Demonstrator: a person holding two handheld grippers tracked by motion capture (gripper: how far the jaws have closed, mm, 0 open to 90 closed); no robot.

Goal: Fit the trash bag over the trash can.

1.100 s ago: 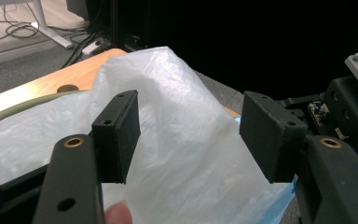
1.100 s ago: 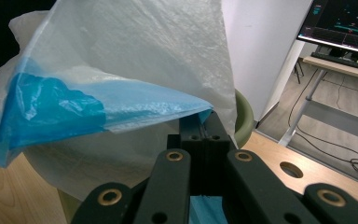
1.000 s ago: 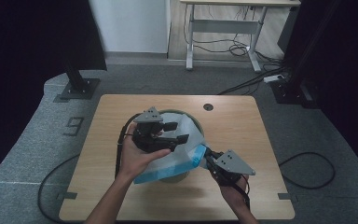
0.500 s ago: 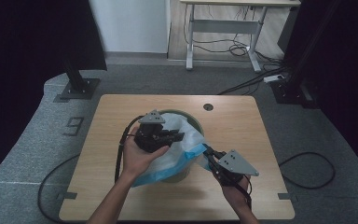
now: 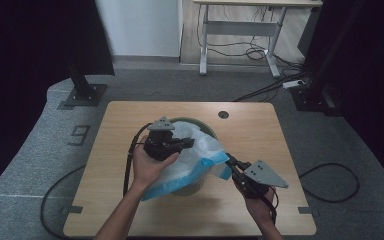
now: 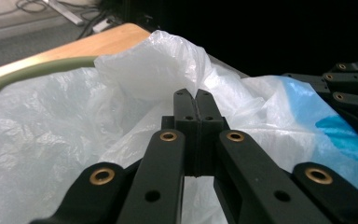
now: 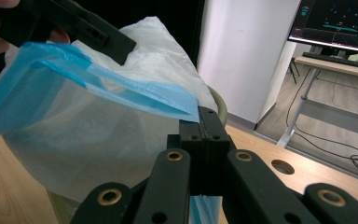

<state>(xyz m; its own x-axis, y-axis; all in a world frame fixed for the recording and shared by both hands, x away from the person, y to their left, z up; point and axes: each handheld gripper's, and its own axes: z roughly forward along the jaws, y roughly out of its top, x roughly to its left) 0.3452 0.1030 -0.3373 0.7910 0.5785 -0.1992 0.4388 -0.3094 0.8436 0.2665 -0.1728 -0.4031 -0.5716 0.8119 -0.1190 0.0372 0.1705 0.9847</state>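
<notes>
A green bin point(image 5: 206, 128) stands mid-table with a white plastic bag point(image 5: 202, 150) draped over it; the bag's rim is blue point(image 5: 219, 165). My left gripper point(image 5: 190, 144) lies over the bag's top. Its jaws have just been closing, and in the left gripper view they point(image 6: 196, 100) stand together with a bunched fold of white film point(image 6: 135, 70) at their tips. My right gripper point(image 5: 228, 161) is at the bin's right front, shut on the blue rim point(image 7: 121, 86), which it holds stretched out from the bin point(image 7: 220, 107).
The wooden table point(image 5: 280, 150) has a cable hole point(image 5: 223, 114) behind the bin. Cables trail off its left and right sides. A black stand base point(image 5: 82, 95) and a desk frame point(image 5: 240, 30) stand on the floor beyond. A monitor point(image 7: 340, 23) is at the back.
My left gripper has sunk onto the top of the bag and its jaws have gone from open to together. The right gripper has stayed put on the blue rim.
</notes>
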